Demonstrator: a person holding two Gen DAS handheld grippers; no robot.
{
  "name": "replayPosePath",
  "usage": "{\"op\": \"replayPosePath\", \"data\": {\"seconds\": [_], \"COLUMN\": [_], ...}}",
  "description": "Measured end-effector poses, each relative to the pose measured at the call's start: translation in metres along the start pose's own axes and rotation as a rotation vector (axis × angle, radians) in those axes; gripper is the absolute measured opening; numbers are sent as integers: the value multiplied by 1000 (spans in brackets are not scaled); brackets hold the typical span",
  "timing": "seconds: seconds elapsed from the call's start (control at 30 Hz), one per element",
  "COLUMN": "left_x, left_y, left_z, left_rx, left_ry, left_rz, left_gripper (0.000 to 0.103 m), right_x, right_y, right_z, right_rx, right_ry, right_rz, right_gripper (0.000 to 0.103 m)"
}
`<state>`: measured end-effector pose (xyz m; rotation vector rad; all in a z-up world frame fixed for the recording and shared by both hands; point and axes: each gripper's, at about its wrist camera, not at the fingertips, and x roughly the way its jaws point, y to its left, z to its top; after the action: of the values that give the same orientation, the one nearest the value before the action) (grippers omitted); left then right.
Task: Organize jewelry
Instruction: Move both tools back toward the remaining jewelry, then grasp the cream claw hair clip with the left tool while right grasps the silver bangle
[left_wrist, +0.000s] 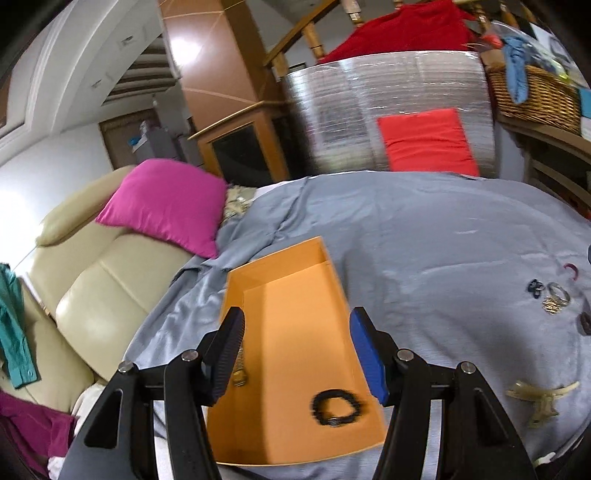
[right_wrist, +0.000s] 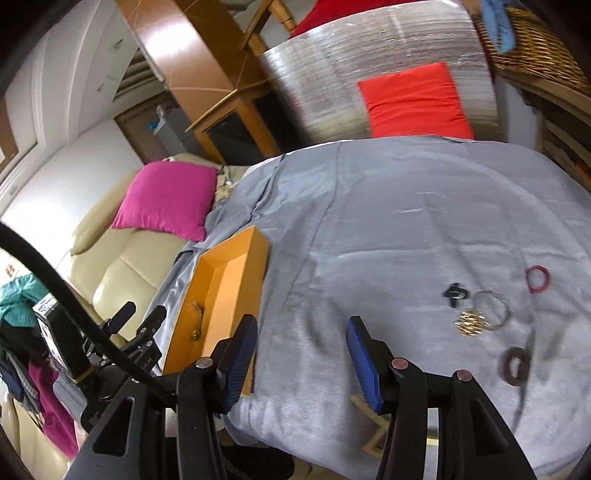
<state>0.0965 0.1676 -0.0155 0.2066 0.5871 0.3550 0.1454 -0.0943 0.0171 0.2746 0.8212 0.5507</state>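
Left wrist: left hand-held gripper (left_wrist: 295, 350) apart, empty, above orange box (left_wrist: 288, 295); black bracelet (left_wrist: 337, 407) inside.

Orange box (left_wrist: 291, 325), open, lies under left gripper (left_wrist: 297, 354); black bracelet (left_wrist: 338, 406) + gold piece (left_wrist: 240, 369) inside. Right of right gripper (right_wrist: 301, 363): gold pendant (right_wrist: 471, 321), silver bangle (right_wrist: 493, 308), red ring (right_wrist: 537, 278), loose on bed (right_wrist: 388, 221).

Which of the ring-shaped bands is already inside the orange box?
The black beaded bracelet, lying on the orange box floor. The red ring and dark brown band lie out on the grey cloth.
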Motion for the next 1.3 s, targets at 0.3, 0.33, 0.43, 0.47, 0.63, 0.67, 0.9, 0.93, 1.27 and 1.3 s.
{"op": "replayPosePath", "data": {"seconds": [0.3,0.33,0.43,0.47,0.63,0.67,0.9,0.93,1.27,1.3], "left_x": [-23,-25,-31,-32,-28,-20,23,25,12,11], "left_y": [-52,-56,-72,-74,-100,-108,-151,-154,-180,-185], "left_z": [11,11,11,11,2,-3,-41,-44,-62,-62], "left_rx": [76,82,108,112,147,149,185,193,326,339], "left_ry": [-35,-36,-41,-40,3,41,262,268,236,230], "left_rz": [-66,-70,-87,-92,-244,-339,-680,-702,-932,-937], "left_gripper": [60,60,60,60,75,75,75,75,76,76], "right_x": [-39,-43,-52,-55,-62,-61,-42,-37,-7,-2], "right_y": [-41,-45,-55,-59,-97,-107,-197,-206,-219,-221], "right_z": [-10,-11,-14,-15,-24,-26,-54,-59,-60,-57], "right_rx": [62,67,84,90,155,176,365,375,343,351], "right_ry": [-50,-57,-71,-75,-83,-85,-20,-9,41,46], "right_rz": [-40,-44,-50,-53,-92,-106,-185,-195,-93,-75], "right_gripper": [54,54,54,54,54,54,54,54,54,54]}}
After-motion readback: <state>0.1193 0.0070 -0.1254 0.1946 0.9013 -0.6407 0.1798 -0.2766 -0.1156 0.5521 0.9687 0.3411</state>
